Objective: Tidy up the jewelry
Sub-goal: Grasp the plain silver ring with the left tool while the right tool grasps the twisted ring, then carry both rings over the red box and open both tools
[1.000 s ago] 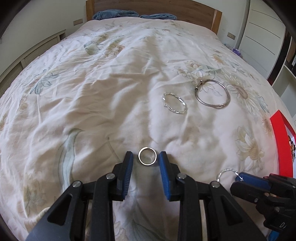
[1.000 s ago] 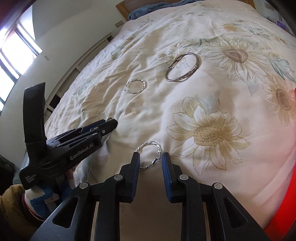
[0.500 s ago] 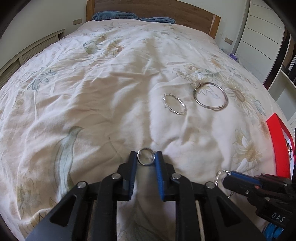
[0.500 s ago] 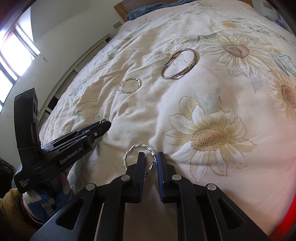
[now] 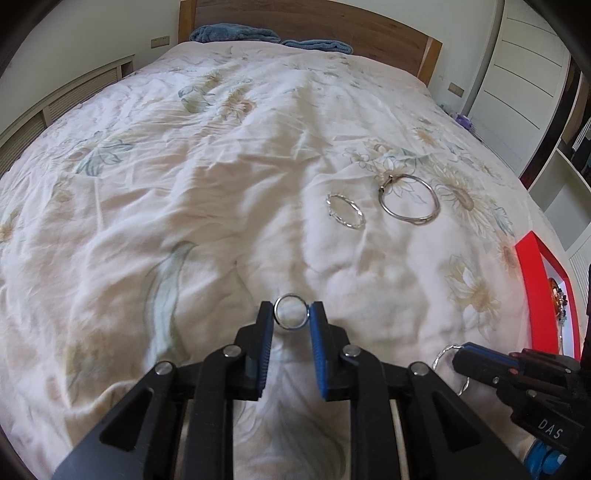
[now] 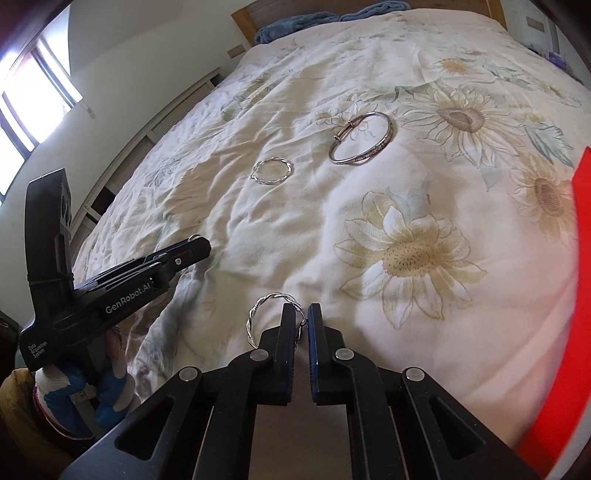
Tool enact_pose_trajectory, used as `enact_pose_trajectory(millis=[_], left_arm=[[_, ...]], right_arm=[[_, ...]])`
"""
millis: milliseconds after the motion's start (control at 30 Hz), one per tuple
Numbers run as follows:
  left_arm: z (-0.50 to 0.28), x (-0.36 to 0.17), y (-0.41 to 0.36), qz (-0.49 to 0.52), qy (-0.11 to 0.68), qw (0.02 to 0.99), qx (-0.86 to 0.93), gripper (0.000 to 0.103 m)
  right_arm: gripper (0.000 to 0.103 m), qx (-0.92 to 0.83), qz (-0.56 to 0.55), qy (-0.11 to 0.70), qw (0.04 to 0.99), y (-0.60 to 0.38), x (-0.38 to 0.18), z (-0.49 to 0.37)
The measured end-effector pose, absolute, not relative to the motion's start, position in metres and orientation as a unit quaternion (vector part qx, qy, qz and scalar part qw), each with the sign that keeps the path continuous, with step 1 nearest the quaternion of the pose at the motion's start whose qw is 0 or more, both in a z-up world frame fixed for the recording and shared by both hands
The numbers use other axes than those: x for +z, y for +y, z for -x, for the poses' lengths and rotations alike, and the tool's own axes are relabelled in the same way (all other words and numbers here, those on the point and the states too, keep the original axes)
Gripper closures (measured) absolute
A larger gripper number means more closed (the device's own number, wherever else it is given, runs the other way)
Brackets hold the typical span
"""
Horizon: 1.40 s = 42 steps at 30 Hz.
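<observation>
Since a second earlier both claws had closed: the left gripper (image 5: pixel 291 314) pinched the small plain silver ring (image 5: pixel 290 311) at lower centre, the right gripper (image 6: pixel 300 319) clamped the twisted silver bangle (image 6: pixel 271 316), both ready for lifting.

Ahead of the left gripper (image 5: pixel 291 314), the floral duvet (image 5: pixel 184 184) lies bare to the headboard (image 5: pixel 332 26). Right of centre, a twisted bangle (image 5: pixel 345 211) and a plain bangle (image 5: pixel 409 198) lie side by side; the red jewelry box (image 5: pixel 532 280) blocks the right edge.
</observation>
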<state>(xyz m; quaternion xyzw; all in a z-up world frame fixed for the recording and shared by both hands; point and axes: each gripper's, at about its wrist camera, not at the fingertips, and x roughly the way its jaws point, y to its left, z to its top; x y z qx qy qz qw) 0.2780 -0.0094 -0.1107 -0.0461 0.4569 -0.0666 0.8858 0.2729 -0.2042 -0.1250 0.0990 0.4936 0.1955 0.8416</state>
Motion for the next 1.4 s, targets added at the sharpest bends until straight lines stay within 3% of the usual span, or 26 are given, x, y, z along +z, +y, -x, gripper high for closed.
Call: enact_pose_trajectory(millis=[667,1033,1400], left_arm=[[-0.199,-0.04,-0.027,0.058,0.435,0.894,-0.095,0.085],[-0.184,-0.019,-0.146,0.032,0.441,0.875,-0.195,0.085],[-0.184,-0.059,-0.283,-0.039,0.478,0.835,-0.271,0.085]], right_arm=[[0.098,0.161,-0.09,0.445,0.876,-0.228,-0.045,-0.199],[0.098,0.069,-0.123,0.406,0.903,-0.35,-0.012,-0.154],[0.098,0.008,-0.169,0.423,0.89,-0.447,-0.065,-0.147]])
